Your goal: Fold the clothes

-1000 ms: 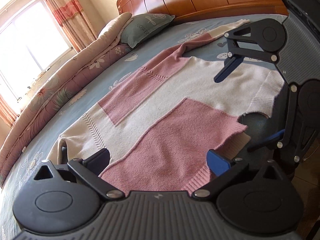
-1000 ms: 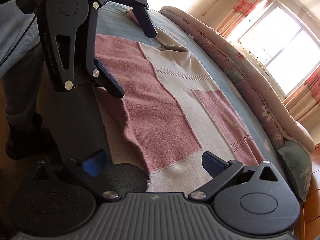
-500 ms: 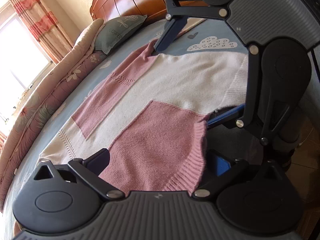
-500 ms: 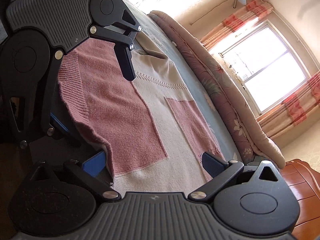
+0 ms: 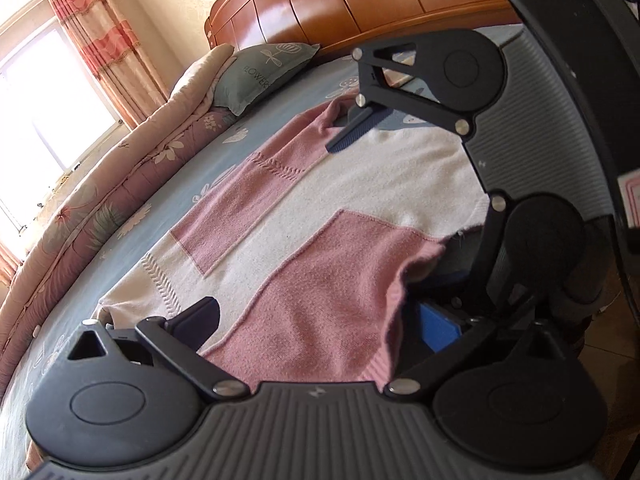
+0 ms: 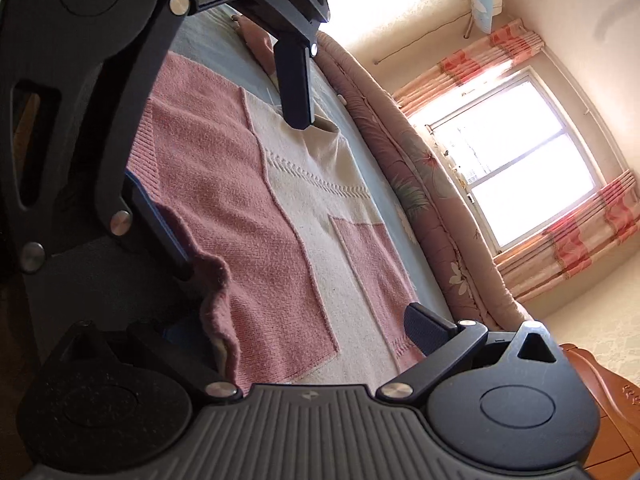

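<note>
Pink-and-cream sweater (image 5: 320,240) lies on the bed (image 5: 192,192); both tongs, left (image 5: 320,320) and right (image 6: 304,328), spread, straddling its hem.

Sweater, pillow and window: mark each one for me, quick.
sweater (image 5: 304,216), left wrist view, on the cream middle panel.
pillow (image 5: 260,76), left wrist view, on its grey-green face near the lettering.
window (image 6: 520,160), right wrist view, on the bright glass pane.

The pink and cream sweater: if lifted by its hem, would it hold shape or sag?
The sweater looks like soft knit, so it would likely sag. Its hem already buckles near the left hand-held gripper, suggesting floppiness. Pushing it would probably bunch it on the bedsheet.
</note>
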`<action>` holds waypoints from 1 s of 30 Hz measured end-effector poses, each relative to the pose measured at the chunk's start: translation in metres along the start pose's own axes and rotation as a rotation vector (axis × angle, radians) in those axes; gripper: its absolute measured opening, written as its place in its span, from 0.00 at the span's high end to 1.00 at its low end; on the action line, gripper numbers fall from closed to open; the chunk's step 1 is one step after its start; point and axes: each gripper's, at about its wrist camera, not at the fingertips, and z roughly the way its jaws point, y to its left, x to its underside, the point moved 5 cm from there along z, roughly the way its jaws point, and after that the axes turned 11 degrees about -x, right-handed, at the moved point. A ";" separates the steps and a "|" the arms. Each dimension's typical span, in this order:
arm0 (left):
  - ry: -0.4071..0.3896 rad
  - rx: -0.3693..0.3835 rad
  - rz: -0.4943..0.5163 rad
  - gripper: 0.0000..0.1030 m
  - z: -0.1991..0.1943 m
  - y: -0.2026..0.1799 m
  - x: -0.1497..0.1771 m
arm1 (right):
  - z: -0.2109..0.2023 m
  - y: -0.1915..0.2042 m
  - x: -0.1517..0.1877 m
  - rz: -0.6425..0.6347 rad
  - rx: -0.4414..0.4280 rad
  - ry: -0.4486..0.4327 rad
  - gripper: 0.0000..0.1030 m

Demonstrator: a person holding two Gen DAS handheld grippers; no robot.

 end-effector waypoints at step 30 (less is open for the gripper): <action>0.140 -0.358 0.339 0.00 0.015 0.011 0.045 | 0.000 -0.015 0.038 0.166 0.063 0.191 0.00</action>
